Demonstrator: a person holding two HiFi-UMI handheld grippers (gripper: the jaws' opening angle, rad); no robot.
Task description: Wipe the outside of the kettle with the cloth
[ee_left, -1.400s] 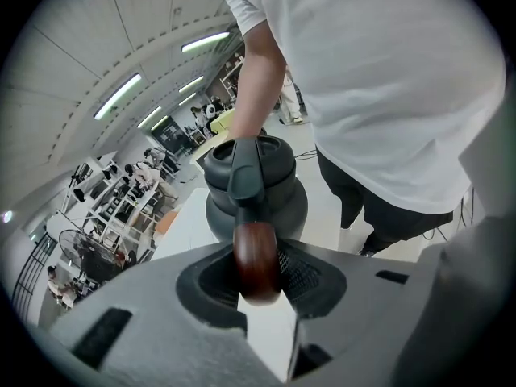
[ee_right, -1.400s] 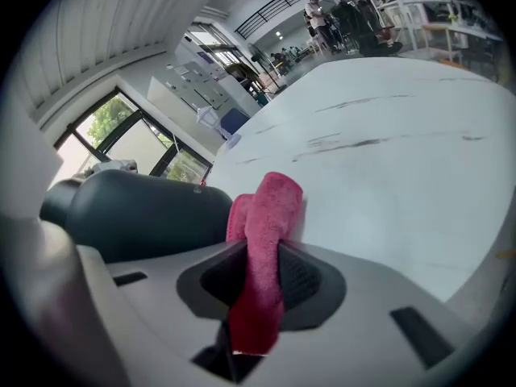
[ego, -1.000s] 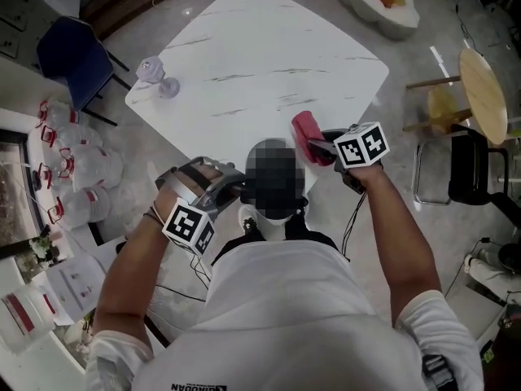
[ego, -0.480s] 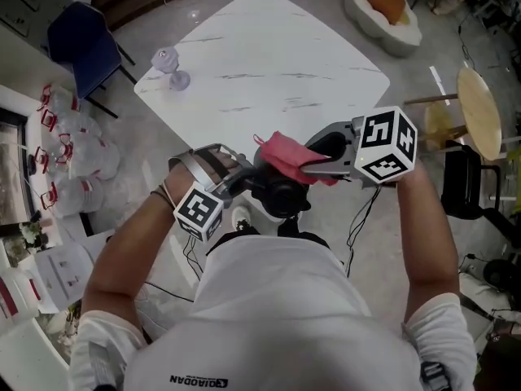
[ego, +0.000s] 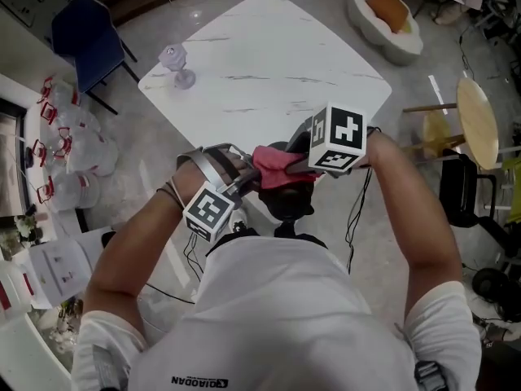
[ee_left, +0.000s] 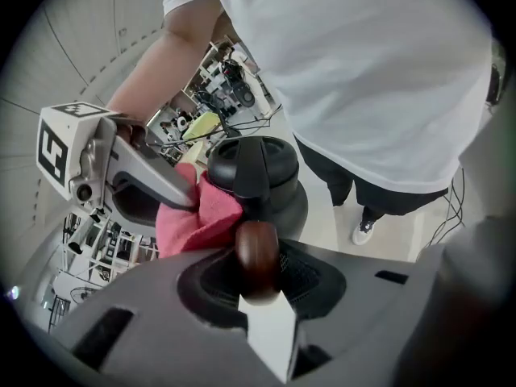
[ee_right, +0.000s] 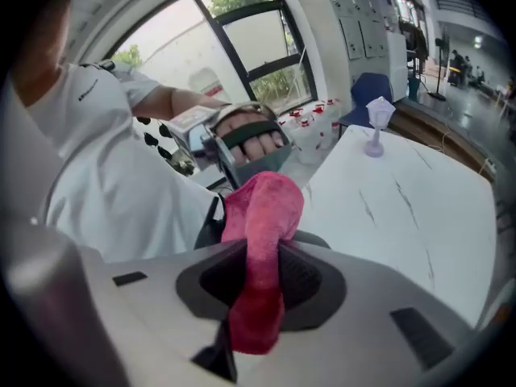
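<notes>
Two grippers meet in the middle of the head view, close against the person's white shirt. The left gripper (ee_left: pixel 260 285) has its jaws clamped on the brown wooden handle (ee_left: pixel 258 252) of the black kettle (ee_left: pixel 262 168), which hangs in the air just off the near corner of the white marble table (ego: pixel 269 63), with floor showing beneath it. The right gripper (ee_right: pixel 258 289) comes in from the right of that view, its jaws pinching a fold of the pink cloth (ee_right: pixel 262 216); the free end of the cloth bunches out past the jaw tips and lies against the kettle's side up by the lid, on the left in the left gripper view. Over at the table's far left corner stands a small pale glass goblet (ego: pixel 177 62), well apart from both hands.
</notes>
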